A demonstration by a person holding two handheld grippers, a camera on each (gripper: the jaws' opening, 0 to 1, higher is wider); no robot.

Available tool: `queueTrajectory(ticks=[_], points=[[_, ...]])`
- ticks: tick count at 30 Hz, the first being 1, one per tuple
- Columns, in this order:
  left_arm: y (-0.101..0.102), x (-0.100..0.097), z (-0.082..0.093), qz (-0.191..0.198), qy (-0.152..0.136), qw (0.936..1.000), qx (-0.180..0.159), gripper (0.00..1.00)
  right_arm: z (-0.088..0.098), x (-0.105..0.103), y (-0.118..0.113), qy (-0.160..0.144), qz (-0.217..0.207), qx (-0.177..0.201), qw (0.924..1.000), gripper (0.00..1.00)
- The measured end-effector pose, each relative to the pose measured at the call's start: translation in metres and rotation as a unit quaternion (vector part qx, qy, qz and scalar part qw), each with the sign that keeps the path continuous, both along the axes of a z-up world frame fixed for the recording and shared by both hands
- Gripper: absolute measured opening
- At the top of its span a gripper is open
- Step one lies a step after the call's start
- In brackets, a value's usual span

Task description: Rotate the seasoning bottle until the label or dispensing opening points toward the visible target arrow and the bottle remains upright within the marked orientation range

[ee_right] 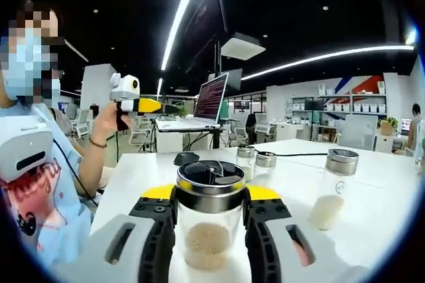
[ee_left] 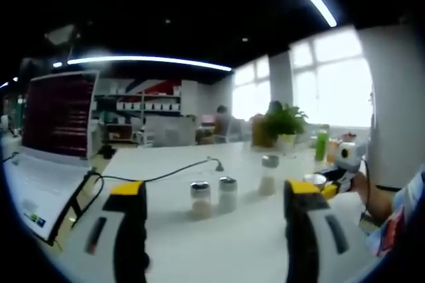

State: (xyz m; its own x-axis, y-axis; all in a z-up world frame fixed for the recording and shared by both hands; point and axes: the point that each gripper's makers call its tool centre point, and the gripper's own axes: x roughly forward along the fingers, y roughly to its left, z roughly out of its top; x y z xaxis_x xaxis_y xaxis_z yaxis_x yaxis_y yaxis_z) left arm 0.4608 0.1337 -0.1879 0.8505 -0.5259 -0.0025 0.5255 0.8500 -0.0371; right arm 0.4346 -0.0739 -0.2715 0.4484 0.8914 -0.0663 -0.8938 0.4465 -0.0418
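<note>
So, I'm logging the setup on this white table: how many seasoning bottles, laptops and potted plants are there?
Seasoning bottles: 4
Laptops: 1
Potted plants: 1
Total: 6
</note>
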Motion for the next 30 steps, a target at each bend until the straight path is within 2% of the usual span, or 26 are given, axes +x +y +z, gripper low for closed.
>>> queueTrajectory(ticks=[4,6,9,13,30], points=[[0.003,0.001,-0.003,0.001,0.009,0.9999,-0.004,0.93,-0.001,-0.001,0.001,0.001,-0.003,0.005,1.0,0.38],[0.009,0.002,0.0,0.009,0.004,0.9999,-0.012,0.95,-0.001,-0.001,0.001,0.001,-0.005,0.005,1.0,0.38],[0.014,0.003,0.002,0.023,-0.01,0.9997,0.003,1.0,-0.001,-0.001,0.0,0.002,-0.006,0.008,0.9999,0.38],[0.016,0.003,0.004,0.028,-0.016,0.9995,0.002,1.0,-0.001,-0.001,-0.001,0.001,-0.007,0.016,0.9999,0.38],[0.012,0.004,-0.002,0.024,0.004,0.9997,-0.009,1.0,0.001,-0.002,-0.004,-0.001,-0.027,0.015,0.9995,0.38]])
